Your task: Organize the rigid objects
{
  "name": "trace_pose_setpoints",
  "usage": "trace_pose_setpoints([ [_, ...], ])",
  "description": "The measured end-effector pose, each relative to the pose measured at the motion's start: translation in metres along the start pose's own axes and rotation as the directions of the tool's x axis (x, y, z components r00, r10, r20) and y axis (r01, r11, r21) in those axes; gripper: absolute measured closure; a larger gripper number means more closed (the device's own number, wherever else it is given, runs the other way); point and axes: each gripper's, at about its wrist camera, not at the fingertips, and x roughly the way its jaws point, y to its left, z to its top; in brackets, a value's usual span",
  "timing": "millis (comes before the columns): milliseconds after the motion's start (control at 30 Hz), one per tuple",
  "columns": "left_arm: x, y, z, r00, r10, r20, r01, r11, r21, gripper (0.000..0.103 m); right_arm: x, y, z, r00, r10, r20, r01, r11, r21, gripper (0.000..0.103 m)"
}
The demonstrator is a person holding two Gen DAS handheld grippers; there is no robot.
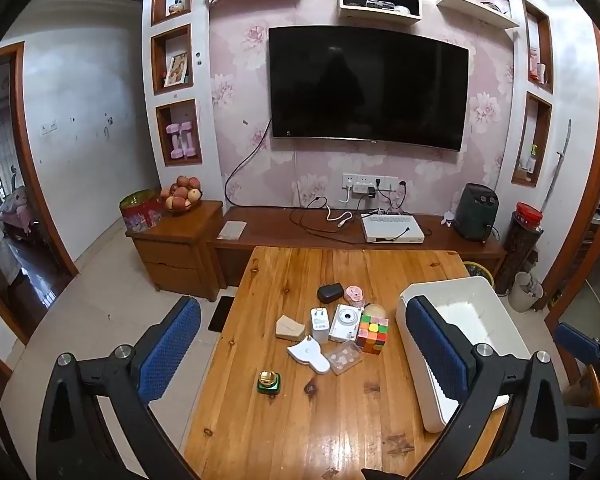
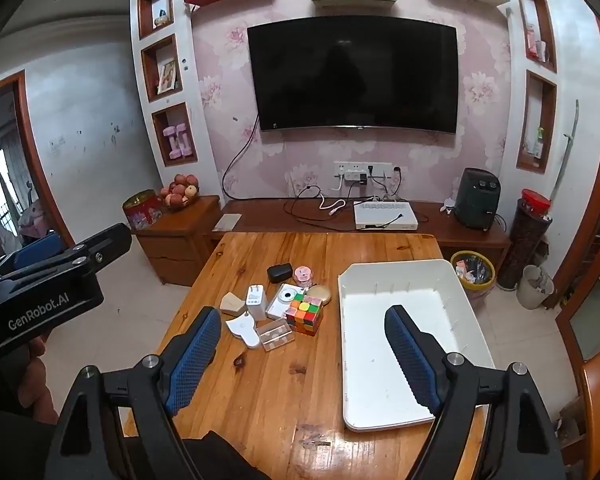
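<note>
Holding both tools above the near edge of the wooden desk (image 1: 340, 420), you keep the left hand-held gripper (image 1: 300, 344) spread wide with nothing between its blue pads, and the right hand-held gripper (image 2: 304, 344) likewise spread and empty. Take the puzzle cube (image 2: 306, 314) as your landmark. The white bin (image 2: 416, 280) sits to its right, apart from it. A small white camera (image 2: 286, 300) lies touching its left side, with a white charger (image 2: 256, 300) further left. A clear plastic case (image 2: 275, 334) lies just in front of the cube, a white flat gadget (image 2: 244, 330) beside that. A black pouch (image 2: 279, 273) and a pink round thing (image 2: 302, 275) lie behind the cube. In the left view, a green-and-gold jar (image 1: 269, 382) stands alone, nearer you than the cube.
</note>
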Motion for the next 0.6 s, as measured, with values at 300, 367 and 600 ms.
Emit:
trace_pose_setpoints([
  [300,0.016,0.028,-0.006,0.995,-0.042,-0.090,0.042,0.999,-0.008,0.001,0.008,0.025,-0.010,0.996,-0.043,-0.072,0.044,0.999,0.023,0.019],
  [367,0.018,0.032,-0.007,0.992,-0.059,-0.107,0.059,0.998,-0.002,0.001,0.009,0.028,-0.011,0.994,-0.055,-0.093,0.059,0.998,0.034,0.019],
  [600,0.036,0.049,-0.017,0.974,-0.107,-0.199,0.114,0.993,0.024,0.001,0.017,0.038,-0.024,0.977,-0.103,-0.187,0.126,0.985,0.114,0.019],
])
